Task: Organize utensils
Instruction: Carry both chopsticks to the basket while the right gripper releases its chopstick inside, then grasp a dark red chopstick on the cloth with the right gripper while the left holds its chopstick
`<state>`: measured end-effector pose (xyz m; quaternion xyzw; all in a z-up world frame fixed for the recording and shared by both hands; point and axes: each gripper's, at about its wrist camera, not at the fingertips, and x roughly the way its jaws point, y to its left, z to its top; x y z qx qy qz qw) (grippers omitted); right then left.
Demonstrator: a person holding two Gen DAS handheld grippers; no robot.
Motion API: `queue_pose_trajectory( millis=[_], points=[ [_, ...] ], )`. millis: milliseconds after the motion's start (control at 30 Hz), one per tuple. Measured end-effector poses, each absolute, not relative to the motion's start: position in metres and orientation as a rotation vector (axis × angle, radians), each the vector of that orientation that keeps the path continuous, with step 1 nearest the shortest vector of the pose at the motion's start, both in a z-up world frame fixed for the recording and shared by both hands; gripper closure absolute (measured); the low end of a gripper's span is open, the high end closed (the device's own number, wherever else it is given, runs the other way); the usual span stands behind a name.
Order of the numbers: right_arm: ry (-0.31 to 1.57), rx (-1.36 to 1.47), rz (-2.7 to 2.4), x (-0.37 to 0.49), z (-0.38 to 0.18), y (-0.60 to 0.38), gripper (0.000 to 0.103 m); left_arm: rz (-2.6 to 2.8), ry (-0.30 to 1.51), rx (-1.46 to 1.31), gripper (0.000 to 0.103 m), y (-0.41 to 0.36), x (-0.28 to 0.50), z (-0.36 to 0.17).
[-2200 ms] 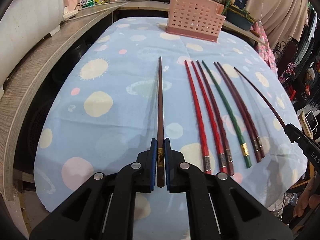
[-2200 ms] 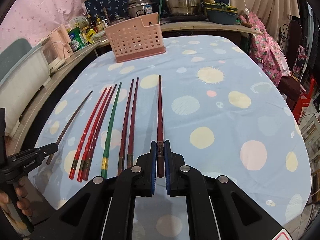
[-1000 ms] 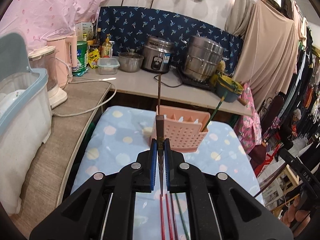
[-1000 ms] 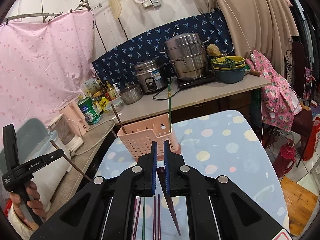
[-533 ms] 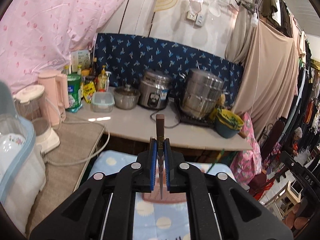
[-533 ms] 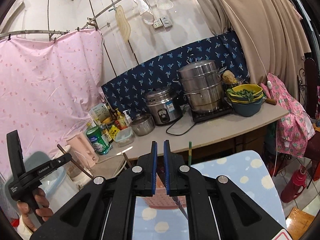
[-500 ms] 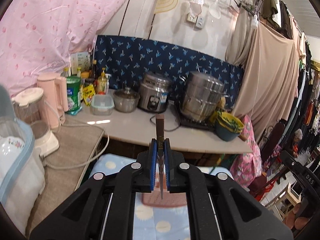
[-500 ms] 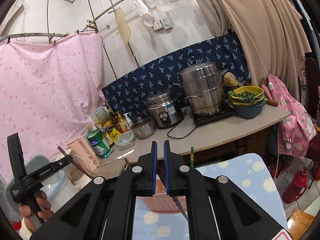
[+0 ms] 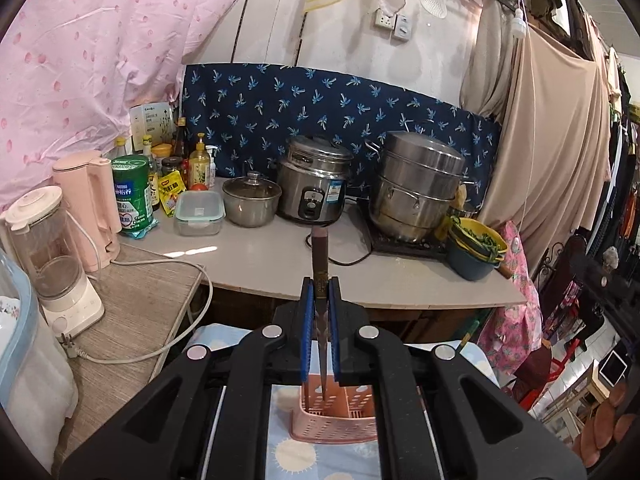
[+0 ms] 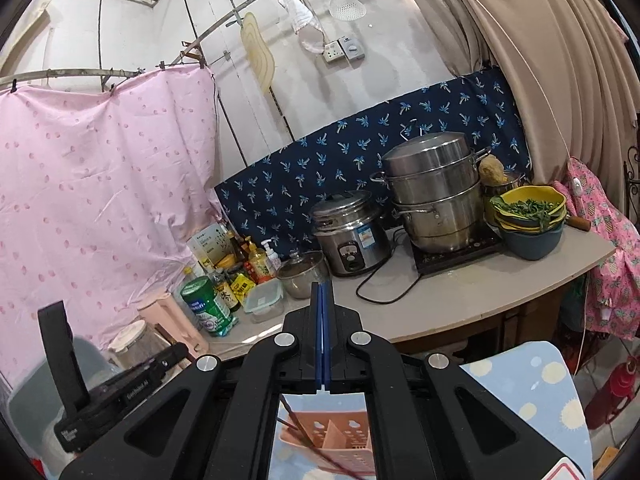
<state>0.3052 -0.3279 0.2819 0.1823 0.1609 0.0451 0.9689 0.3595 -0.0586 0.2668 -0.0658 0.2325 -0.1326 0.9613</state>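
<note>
My left gripper [image 9: 320, 292] is shut on a dark brown chopstick [image 9: 320, 264]. It holds the stick upright, tip down, above the pink perforated utensil basket [image 9: 340, 420] on the blue dotted tablecloth. My right gripper [image 10: 322, 312] is shut with its blue pads pressed together and nothing between them. Below it the same pink basket [image 10: 332, 440] shows, with a dark red chopstick [image 10: 296, 424] leaning at its left side. My left gripper also shows at the lower left of the right wrist view [image 10: 120, 384].
Behind the table runs a counter [image 9: 260, 256] with a rice cooker [image 9: 314, 184], a steel steamer pot [image 9: 420, 184], a small lidded pot [image 9: 251, 199], bottles, a green can, a pink kettle and a blender [image 9: 52, 256]. A cable lies on the side counter.
My right gripper has closed fully; the dark red chopstick it carried now leans at the basket. My left gripper has lowered its chopstick closer over the basket.
</note>
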Motion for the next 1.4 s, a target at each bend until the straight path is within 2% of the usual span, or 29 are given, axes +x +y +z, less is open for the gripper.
queue_pose_trajectory(
  millis=[133,300,433,567,800,867,967,1400],
  points=[
    [0.403,0.360,0.055,0.282,0.241,-0.340,0.102,-0.270,0.462,-0.142,0.096,-0.049,0.350,0.267],
    [0.514,0.298,0.040,0.252,0.191,-0.334,0.095,-0.262,0.420,-0.116,0.096,-0.028,0.322,0.274],
    [0.606,0.262,0.078,0.230,0.154,-0.314,0.095,-0.238,0.432,-0.100,0.096,-0.007,0.297,0.269],
    [0.674,0.219,0.118,0.208,0.122,-0.285,0.090,-0.196,0.462,-0.074,0.096,0.016,0.269,0.250],
    [0.771,0.195,0.208,0.188,0.083,-0.236,0.089,-0.137,0.559,-0.041,0.096,0.049,0.226,0.203],
    [0.793,0.173,0.244,0.189,0.076,-0.220,0.085,-0.127,0.576,-0.047,0.096,0.059,0.216,0.195],
    [0.811,0.107,0.312,0.195,0.070,-0.194,0.071,-0.114,0.602,-0.064,0.096,0.070,0.208,0.186],
    [0.949,-0.159,0.550,0.258,0.027,-0.114,0.070,-0.039,0.716,-0.132,0.096,0.109,0.185,0.151]
  ],
)
